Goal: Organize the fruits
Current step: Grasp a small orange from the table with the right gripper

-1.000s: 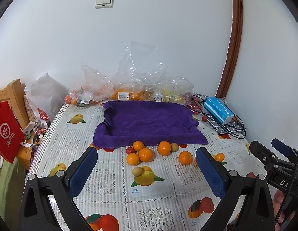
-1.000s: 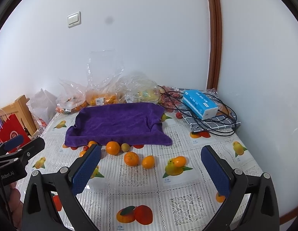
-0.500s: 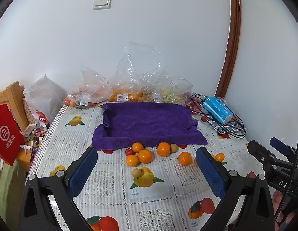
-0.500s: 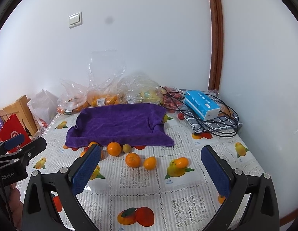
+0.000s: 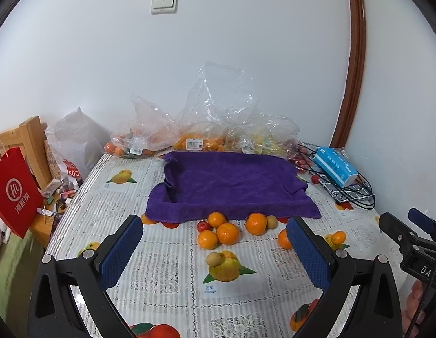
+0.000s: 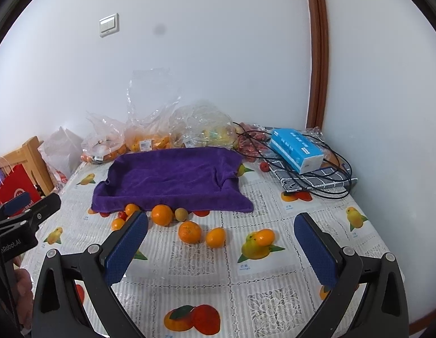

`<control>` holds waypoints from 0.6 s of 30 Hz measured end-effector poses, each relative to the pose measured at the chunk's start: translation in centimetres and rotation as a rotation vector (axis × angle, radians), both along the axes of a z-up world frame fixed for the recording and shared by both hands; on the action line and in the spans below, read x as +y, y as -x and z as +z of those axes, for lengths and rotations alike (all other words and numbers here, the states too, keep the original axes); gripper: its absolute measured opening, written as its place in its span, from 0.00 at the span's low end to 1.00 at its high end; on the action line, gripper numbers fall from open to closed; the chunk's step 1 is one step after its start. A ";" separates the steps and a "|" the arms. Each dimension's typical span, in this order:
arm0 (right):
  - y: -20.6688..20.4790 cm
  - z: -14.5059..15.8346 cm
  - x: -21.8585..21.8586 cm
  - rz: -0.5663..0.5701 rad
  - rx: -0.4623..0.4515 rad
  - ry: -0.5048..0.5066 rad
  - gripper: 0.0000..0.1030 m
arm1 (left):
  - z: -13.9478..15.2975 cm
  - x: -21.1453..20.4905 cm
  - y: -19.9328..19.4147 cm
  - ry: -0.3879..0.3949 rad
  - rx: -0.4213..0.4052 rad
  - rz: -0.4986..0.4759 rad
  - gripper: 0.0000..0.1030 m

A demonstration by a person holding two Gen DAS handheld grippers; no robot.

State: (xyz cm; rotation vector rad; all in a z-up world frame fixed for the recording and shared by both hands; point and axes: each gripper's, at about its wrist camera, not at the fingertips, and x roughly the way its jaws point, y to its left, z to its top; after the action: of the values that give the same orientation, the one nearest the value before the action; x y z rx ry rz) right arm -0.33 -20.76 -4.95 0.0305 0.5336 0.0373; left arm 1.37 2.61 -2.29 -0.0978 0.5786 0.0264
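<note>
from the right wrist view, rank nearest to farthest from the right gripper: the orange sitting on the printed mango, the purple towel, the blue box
1. Orange on the printed mango, just ahead of the right gripper, right of centre.
2. Purple towel, mid-table, left of centre.
3. Blue box, far right, near the wall.

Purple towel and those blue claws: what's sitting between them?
Loose oranges and smaller fruits on the tablecloth, between the towel and the left gripper; left wrist view.

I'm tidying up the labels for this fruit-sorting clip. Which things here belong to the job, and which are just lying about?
Job:
loose oranges
small red fruit
small brownish fruits
purple towel
left gripper and right gripper, both open

Lying about:
blue box
black cables
red paper bag
wall switch
</note>
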 end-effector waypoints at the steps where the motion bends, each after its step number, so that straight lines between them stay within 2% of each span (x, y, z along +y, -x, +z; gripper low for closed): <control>1: -0.1 -0.2 -0.1 -0.001 -0.005 0.001 0.99 | -0.2 0.1 -0.2 0.005 0.003 -0.007 1.00; 5: -1.0 -1.0 -0.5 -0.001 0.010 -0.008 0.99 | -1.0 0.3 -0.7 -0.010 0.018 -0.005 1.00; 15: -4.0 -4.1 -2.0 -0.043 0.080 0.022 0.99 | -4.6 1.1 -3.8 -0.019 0.122 -0.011 1.00; 18: -5.0 -5.4 -2.4 -0.055 0.106 0.032 0.94 | -5.6 1.4 -4.5 -0.016 0.136 -0.011 1.00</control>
State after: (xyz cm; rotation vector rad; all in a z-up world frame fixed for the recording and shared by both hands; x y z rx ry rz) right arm 4.65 -23.16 -10.31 0.0164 0.6387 -0.0270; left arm 5.83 4.02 -7.89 -0.0772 0.7144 0.0268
